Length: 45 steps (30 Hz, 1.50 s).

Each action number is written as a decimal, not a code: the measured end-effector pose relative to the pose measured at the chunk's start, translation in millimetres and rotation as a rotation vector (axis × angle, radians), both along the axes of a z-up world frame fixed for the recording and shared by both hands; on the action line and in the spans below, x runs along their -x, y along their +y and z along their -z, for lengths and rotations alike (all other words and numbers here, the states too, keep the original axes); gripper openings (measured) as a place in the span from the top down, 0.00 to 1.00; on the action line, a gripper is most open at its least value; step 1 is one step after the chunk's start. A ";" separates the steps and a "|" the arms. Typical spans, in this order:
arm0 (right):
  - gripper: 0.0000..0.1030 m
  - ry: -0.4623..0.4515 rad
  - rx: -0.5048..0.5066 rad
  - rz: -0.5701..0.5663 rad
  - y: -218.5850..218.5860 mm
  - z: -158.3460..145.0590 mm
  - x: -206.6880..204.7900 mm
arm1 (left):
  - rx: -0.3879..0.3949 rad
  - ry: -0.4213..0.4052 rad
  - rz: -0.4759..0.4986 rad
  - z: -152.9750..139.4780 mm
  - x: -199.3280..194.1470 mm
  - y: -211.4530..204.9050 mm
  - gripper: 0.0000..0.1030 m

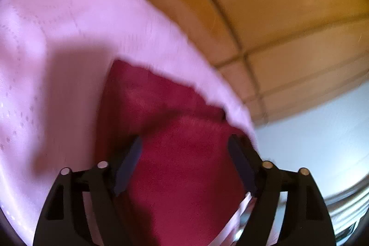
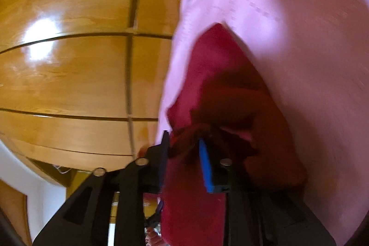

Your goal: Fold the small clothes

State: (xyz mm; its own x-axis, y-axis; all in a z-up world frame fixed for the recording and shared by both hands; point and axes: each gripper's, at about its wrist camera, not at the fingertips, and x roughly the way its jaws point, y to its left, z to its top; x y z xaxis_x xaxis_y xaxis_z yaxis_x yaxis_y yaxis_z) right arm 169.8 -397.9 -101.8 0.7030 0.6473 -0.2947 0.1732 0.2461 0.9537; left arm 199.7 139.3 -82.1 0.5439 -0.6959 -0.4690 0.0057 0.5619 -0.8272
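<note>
In the left wrist view, the left hand-held gripper (image 1: pixel 184 149) is standing wide open over the red garment (image 1: pixel 175 130), its jaws straddling the cloth and gripping nothing that I can make out. The garment is lying on a pink cloth (image 1: pixel 57 38) that is covering the surface; whether that surface is a counter or a bed cannot be told, and wooden panelling (image 1: pixel 276 4) is rising behind it at the far right. In the right wrist view, the right hand-held gripper (image 2: pixel 183 140) is sitting nearly closed, pinching a bunched red edge (image 2: pixel 184 135) between its jaws at the garment's near left side, with the rest of the red cloth spreading up and to the right. Judging by the rumpled, uneven outline and blur, the folding is only getting under way: one edge is being held, no neat fold is showing yet, and flattening and folding over appear to be left.
</note>
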 end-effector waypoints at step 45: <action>0.83 -0.069 0.784 -0.242 34.6 -55.2 -35.2 | -0.583 -0.018 0.009 -10.8 5.9 -29.6 0.88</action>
State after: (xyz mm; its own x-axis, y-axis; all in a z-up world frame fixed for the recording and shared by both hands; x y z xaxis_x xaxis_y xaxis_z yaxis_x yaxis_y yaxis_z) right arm 205.0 -363.2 -46.6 0.6033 0.4077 -0.6854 -0.0226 0.8679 0.4963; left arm 193.8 109.6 -71.4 0.5503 -0.3300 -0.7670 0.0237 0.9244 -0.3807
